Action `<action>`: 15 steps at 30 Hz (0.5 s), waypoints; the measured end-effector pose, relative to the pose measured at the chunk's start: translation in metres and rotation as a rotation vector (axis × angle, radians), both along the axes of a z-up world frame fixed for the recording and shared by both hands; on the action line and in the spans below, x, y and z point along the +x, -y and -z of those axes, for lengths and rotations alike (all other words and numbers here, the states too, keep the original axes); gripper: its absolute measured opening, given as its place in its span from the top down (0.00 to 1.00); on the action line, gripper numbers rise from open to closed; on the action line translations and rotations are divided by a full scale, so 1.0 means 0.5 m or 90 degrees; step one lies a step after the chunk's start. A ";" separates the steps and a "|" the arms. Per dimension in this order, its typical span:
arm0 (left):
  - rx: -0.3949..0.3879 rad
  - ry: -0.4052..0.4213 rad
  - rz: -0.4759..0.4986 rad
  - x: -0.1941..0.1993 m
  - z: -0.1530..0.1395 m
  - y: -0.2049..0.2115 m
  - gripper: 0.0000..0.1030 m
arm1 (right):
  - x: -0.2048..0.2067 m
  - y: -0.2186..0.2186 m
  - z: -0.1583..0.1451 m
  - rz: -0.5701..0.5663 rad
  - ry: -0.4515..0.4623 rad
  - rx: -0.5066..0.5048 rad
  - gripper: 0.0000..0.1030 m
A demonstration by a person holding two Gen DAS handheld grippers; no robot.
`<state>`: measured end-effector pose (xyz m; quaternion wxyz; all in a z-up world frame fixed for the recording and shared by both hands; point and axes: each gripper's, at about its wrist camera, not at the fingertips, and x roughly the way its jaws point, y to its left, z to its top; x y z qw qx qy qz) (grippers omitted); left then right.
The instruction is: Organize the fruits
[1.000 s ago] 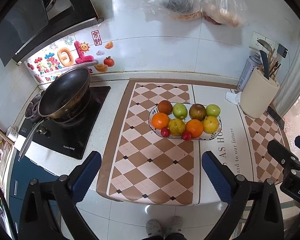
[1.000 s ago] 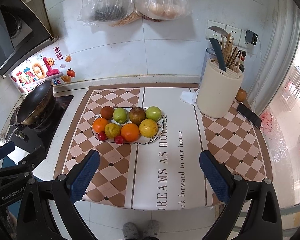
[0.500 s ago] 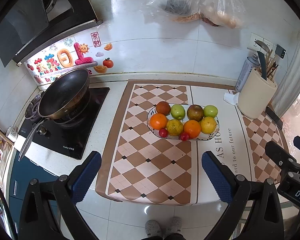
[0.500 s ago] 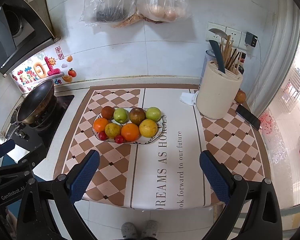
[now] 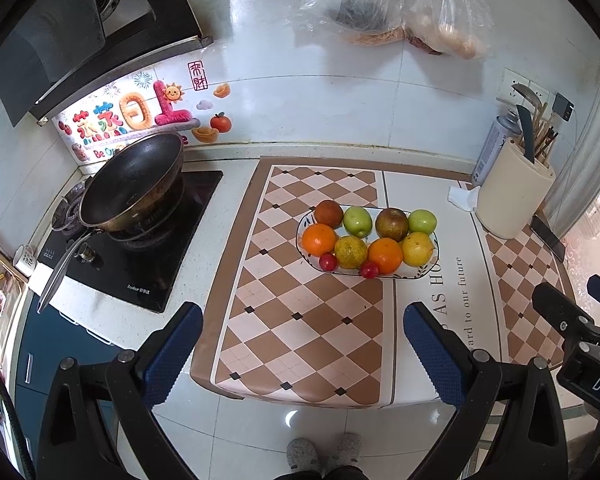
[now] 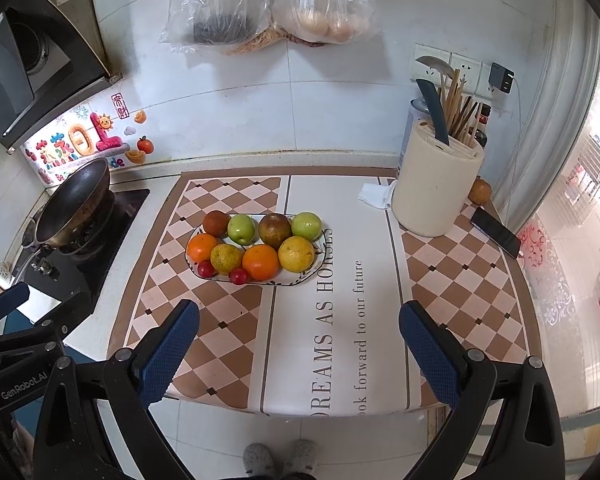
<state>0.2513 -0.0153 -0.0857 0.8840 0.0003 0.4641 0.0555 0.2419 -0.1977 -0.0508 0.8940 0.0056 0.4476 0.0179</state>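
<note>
on the checkered mat (image 6: 228, 320), a plate (image 6: 300, 276) of fruits (image 6: 260, 262) is seen, well apart from both grippers. the left gripper (image 5: 300, 344) and right gripper (image 6: 300, 340) are held wide open, nothing gripped.

Pretty standard little kitchen from where I'm standing: white tiled wall (image 6: 340, 128) ahead of me, glossy white floor tiles (image 5: 260, 428) underfoot. The counter (image 5: 236, 168) is pale stone under a checkered brown mat (image 6: 228, 320). A black range hood (image 5: 60, 32) hangs at upper left above a black cooktop (image 5: 140, 264). Lots of daylight from a window (image 6: 588, 184) on the right, by a grey curtain (image 6: 556, 128).
</note>
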 end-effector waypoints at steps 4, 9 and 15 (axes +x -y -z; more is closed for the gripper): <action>-0.002 -0.001 -0.002 -0.003 0.002 -0.001 0.00 | -0.003 0.003 -0.001 -0.002 0.000 0.000 0.01; -0.001 0.003 -0.002 -0.006 0.001 0.000 0.00 | -0.007 0.003 -0.002 -0.003 0.001 0.000 0.01; 0.002 0.010 -0.002 -0.010 -0.005 0.004 0.00 | -0.011 0.004 -0.004 -0.006 0.002 0.000 0.01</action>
